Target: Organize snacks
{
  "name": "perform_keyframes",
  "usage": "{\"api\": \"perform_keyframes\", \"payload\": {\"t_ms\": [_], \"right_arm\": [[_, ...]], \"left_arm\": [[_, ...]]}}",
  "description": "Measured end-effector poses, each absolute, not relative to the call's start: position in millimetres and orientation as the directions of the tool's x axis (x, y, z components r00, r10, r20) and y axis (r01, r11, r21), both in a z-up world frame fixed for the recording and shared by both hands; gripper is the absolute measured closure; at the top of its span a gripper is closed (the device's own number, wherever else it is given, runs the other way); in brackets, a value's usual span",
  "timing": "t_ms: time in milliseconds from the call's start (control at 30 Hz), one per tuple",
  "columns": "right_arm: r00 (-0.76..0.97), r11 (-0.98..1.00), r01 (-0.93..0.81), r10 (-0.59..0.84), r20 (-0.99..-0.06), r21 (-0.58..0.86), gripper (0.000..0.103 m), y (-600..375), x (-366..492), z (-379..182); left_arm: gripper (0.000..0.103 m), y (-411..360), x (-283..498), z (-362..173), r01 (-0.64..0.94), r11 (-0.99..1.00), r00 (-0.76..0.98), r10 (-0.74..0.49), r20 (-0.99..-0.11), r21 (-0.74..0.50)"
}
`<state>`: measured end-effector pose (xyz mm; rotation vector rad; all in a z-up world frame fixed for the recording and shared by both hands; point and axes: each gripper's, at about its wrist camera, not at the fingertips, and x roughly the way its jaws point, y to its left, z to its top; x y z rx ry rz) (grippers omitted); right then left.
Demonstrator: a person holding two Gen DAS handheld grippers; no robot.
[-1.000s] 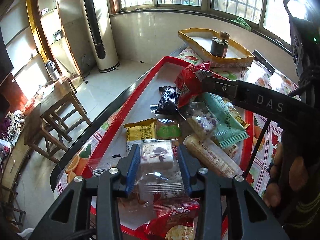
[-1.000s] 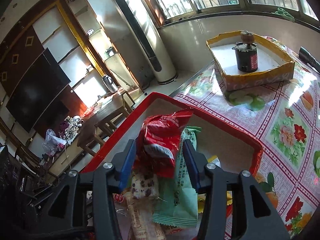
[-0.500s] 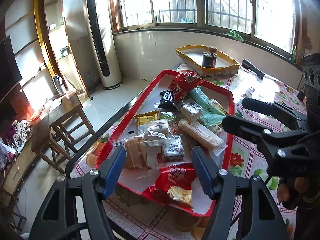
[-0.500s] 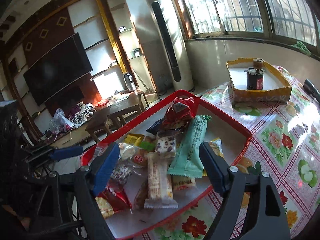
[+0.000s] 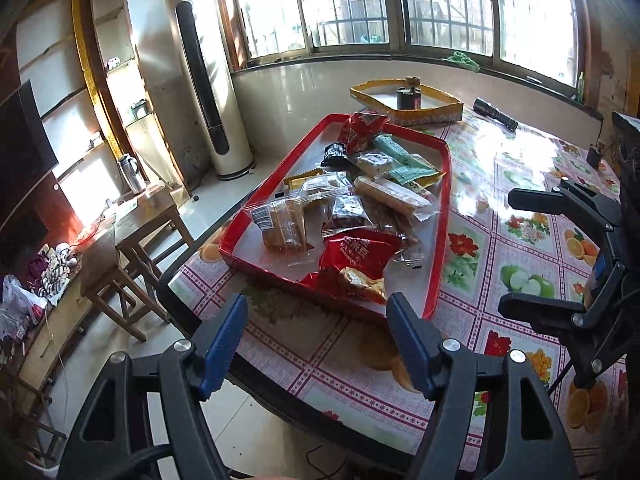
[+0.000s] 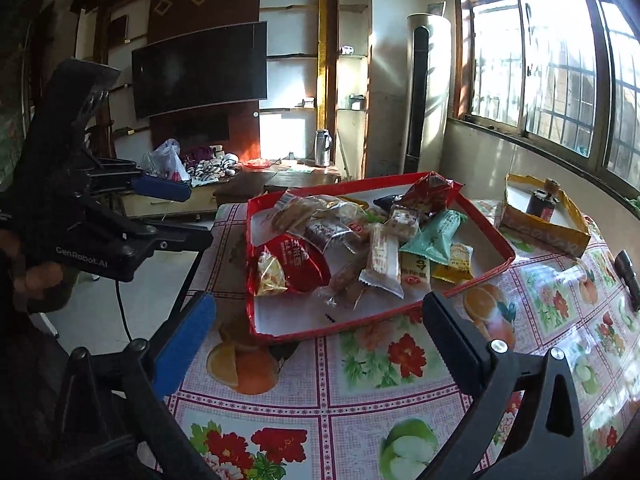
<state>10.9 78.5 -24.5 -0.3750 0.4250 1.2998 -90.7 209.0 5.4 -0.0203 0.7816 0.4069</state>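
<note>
A red tray (image 5: 439,240) on the floral tablecloth holds several wrapped snacks: a red bag (image 5: 356,258) at its near end, a clear-wrapped cake (image 5: 282,226), a long cream bar (image 5: 390,194) and a green packet (image 5: 404,160). My left gripper (image 5: 318,322) is open and empty, held back from the tray's near edge. My right gripper (image 6: 320,320) is open and empty, also back from the tray (image 6: 500,258). In the right wrist view the red bag (image 6: 294,264) lies at the tray's left. The right gripper also shows in the left wrist view (image 5: 516,252).
A yellow cardboard tray (image 5: 404,114) with a dark jar (image 5: 409,97) stands beyond the red tray. A black torch (image 5: 495,114) lies at the far right. The table edge (image 5: 192,312) drops to the floor on the left, where wooden stools (image 5: 136,236) stand.
Both grippers have let go of their snacks, opened wide and pulled back from the tray. The snacks now lie in the tray.
</note>
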Motion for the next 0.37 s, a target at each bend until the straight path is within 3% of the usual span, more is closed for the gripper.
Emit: {"api": "perform_keyframes", "payload": {"t_ms": [367], "right_arm": [[0.180, 0.195, -0.980, 0.817, -0.548, -0.032, 0.000, 93.0, 4.0, -33.7]], "left_arm": [[0.031, 214.2, -103.0, 3.4, -0.384, 0.915, 0.631, 0.359, -0.688, 0.125]]}}
